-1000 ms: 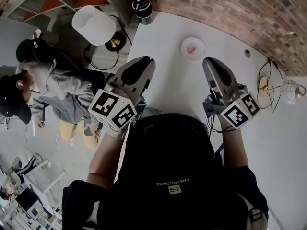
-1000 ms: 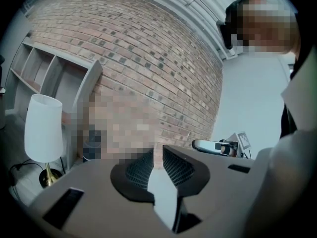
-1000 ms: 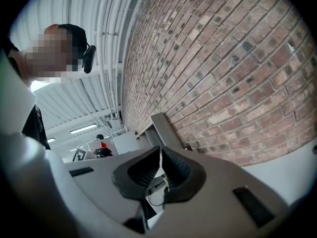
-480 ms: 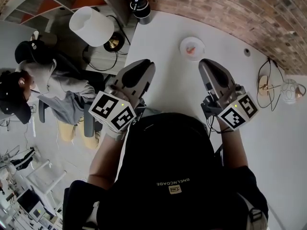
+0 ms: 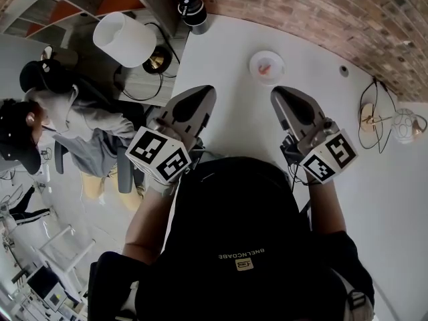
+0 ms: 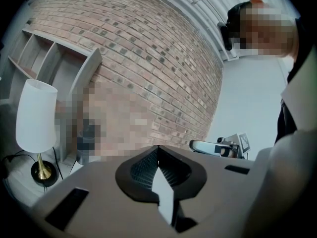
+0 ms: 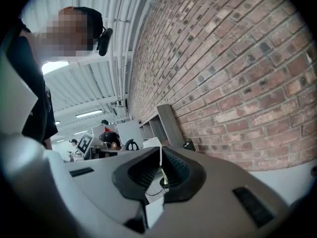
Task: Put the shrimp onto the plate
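A small white plate (image 5: 257, 59) sits on the white table (image 5: 227, 59) near the brick wall, with an orange shrimp (image 5: 267, 68) lying on it. My left gripper (image 5: 201, 96) and right gripper (image 5: 280, 96) are both held up above the table's near side, well short of the plate. In the left gripper view the jaws (image 6: 158, 150) are pressed together with nothing between them. The right gripper (image 7: 160, 155) in its own view is likewise shut and empty. Both gripper views point up at the wall, so neither shows the plate.
A white table lamp (image 5: 124, 38) stands off the table's left edge, and a black cylinder (image 5: 192, 6) sits at the far left corner. A brick wall (image 5: 321, 12) backs the table. A brass lamp with a globe (image 5: 404, 126) is at the right. A person (image 5: 67, 122) sits at the left.
Both grippers stay shut and raised; the right one has tipped a little to the left. The view has shifted slightly, and the seated person at the left has moved a bit.
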A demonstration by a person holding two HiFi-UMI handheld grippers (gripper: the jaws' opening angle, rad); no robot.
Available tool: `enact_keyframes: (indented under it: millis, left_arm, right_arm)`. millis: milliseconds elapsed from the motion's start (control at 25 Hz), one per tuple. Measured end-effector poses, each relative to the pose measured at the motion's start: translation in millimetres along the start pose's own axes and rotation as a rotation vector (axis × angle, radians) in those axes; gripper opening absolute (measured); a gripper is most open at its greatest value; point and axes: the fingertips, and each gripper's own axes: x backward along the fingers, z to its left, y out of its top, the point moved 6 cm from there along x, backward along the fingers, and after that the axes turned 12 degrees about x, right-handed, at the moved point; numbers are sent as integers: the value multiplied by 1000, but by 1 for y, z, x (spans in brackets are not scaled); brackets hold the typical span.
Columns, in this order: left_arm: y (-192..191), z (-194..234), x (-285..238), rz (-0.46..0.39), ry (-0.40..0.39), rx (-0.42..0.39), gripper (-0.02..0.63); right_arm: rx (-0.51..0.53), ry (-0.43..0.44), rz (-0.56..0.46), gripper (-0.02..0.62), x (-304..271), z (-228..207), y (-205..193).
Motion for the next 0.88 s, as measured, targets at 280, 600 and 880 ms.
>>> enact_keyframes:
  millis: [280,600,880]
  left_arm:
    - [-1,1,-5,9,-4,3,5]
    - [-4,2,-10,31,2,8,5]
    - [-5,3,-9,30,5,14,5]
  right_arm:
    - [-17,0,-8,14,0,-4,-1]
    - [-45,-15,-13,14,3,-11,-2]
    - [-51,-15,-20,14,4,-12,-2]
